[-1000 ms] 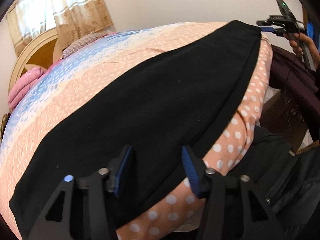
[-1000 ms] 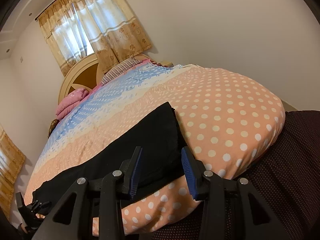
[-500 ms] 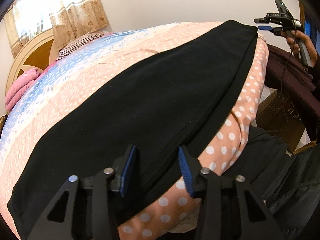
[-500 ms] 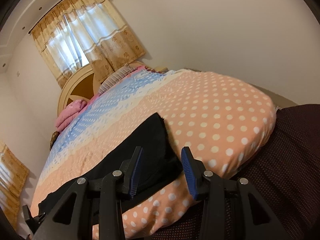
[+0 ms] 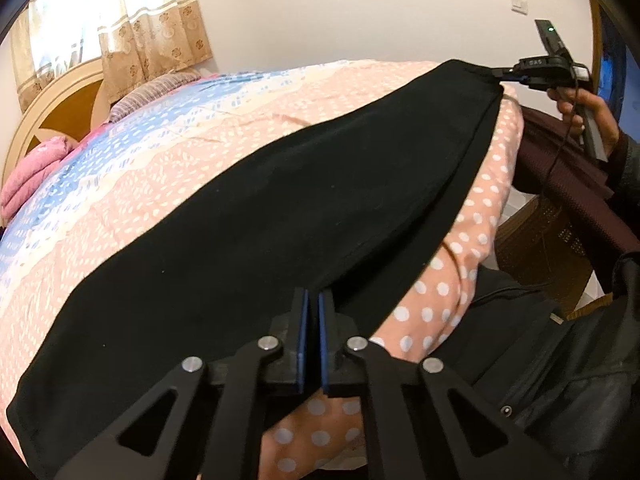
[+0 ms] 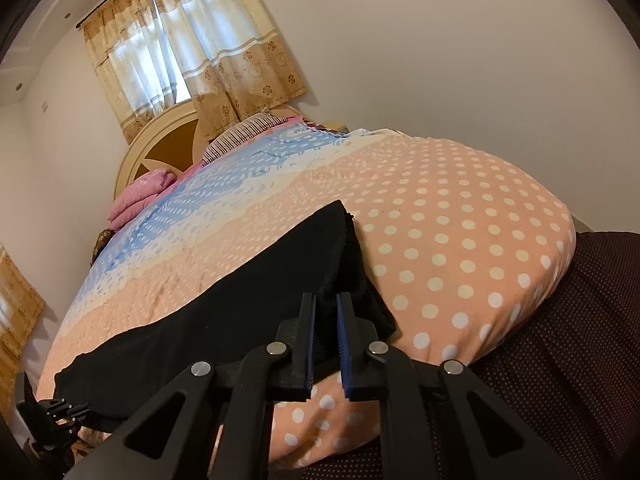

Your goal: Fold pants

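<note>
Pants: black, laid flat in a long band along the near edge of the bed, one layer over another, lower layer showing as a strip at the near side.
Left gripper: blue pads nearly together, pinching the pants' near edge.
Right gripper: jaws narrowed with a small gap, black cloth at the pants' end between them; firm grip cannot be told.
Bed: quilt in peach, blue and cream with white dots.
Headboard: cream, arched.
Pillow: pink, at the head.
Curtains: tan, over window.
</note>
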